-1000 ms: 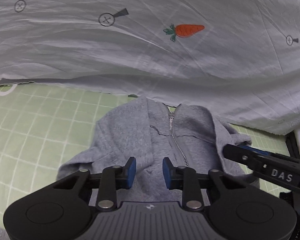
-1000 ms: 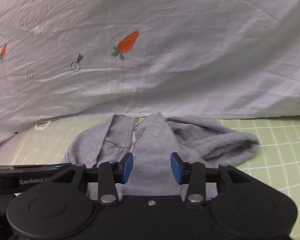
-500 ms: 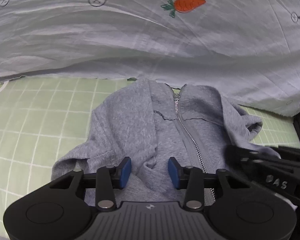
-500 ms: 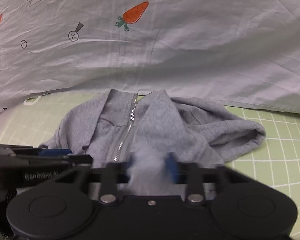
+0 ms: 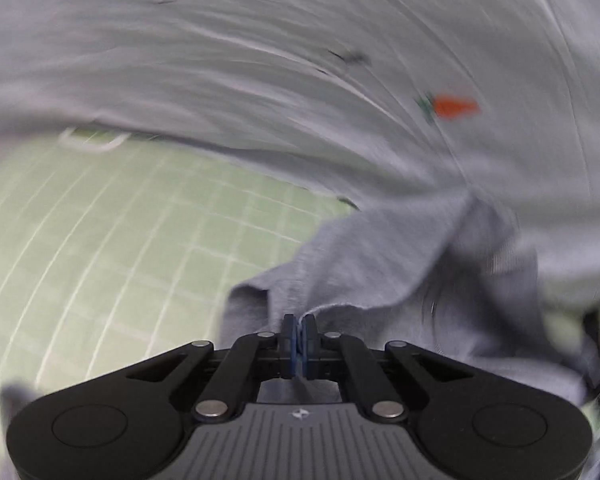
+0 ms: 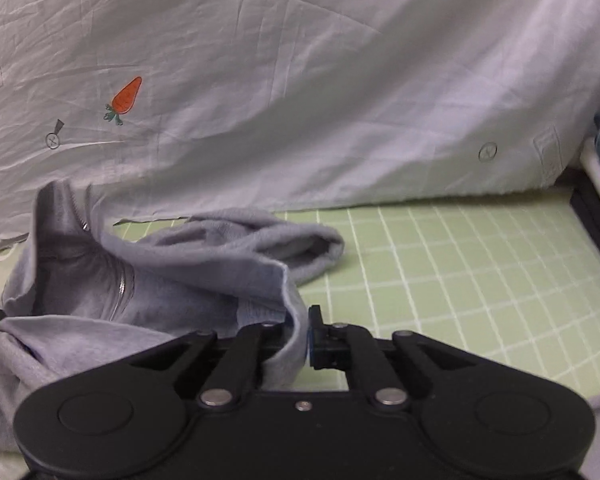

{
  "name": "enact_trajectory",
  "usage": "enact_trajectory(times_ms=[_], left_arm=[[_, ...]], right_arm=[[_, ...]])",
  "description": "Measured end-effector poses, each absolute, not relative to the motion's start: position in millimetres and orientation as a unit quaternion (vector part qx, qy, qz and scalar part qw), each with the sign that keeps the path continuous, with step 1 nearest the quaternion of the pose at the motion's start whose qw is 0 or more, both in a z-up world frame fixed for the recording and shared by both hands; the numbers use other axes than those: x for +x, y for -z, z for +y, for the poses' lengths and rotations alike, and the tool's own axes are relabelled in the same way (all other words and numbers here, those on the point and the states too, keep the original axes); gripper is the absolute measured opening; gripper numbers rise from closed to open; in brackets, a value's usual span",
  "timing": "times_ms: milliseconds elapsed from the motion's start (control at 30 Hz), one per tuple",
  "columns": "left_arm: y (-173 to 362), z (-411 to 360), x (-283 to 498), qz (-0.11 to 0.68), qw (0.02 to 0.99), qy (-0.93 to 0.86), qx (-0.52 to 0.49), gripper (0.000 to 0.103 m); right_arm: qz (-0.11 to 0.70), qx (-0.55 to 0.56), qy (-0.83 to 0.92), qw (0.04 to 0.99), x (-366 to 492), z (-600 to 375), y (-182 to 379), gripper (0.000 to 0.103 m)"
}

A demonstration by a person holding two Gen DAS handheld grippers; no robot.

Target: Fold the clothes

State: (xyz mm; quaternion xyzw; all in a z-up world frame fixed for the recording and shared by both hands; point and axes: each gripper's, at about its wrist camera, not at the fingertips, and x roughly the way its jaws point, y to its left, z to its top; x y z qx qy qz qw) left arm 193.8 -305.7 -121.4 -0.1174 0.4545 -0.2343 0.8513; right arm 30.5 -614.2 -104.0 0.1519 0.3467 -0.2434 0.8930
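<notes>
Hoodie (image 6: pixel 188 280) is held bunched over the green mat (image 6: pixel 460 264), hem pinched in the closed fingers of left gripper (image 5: pixel 299 334) and right gripper (image 6: pixel 300 332); both edges should be kept taut and level so the fold lands square.

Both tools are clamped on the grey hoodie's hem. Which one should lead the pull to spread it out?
Probably right: the right tool has bare green mat beside it, and the hoodie lies bunched toward the left tool.
</notes>
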Motion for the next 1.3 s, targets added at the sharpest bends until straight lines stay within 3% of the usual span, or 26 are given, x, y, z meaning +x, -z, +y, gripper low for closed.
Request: enact_trajectory(times_ms=[133,200,300,700,867,1067,1233,1300], left_arm=[[114,-271,188,0.447,0.833,0.231,-0.232,0.002],[113,-267,185,0.451,0.830,0.229,-0.236,0.002],[116,-268,180,0.460,0.833,0.224,-0.209,0.003],[99,-310,184,0.421,0.858,0.278,-0.098,0.010],[106,-351,208,0.412,0.856,0.311,-0.037,0.027],[141,-399,222,0.446,0.834,0.314,0.088,0.035],[165,-401,222,0.462,0.830,0.289,0.123,0.033],[164,-393,222,0.463,0.835,0.278,0.103,0.013]], right_arm=[[0.362,0.153,0.235,0.889,32,-606,110,0.011],[0.366,0.147,0.232,0.889,34,-602,109,0.013],[0.368,0.129,0.235,0.890,35,-597,109,0.023],[0.368,0.108,0.225,0.896,36,-589,110,0.023],[0.369,0.105,0.224,0.896,41,-589,110,0.023],[0.371,0.111,0.228,0.893,41,-593,113,0.023],[0.366,0.114,0.230,0.894,38,-595,112,0.024],[0.354,0.118,0.229,0.899,35,-594,107,0.024]])
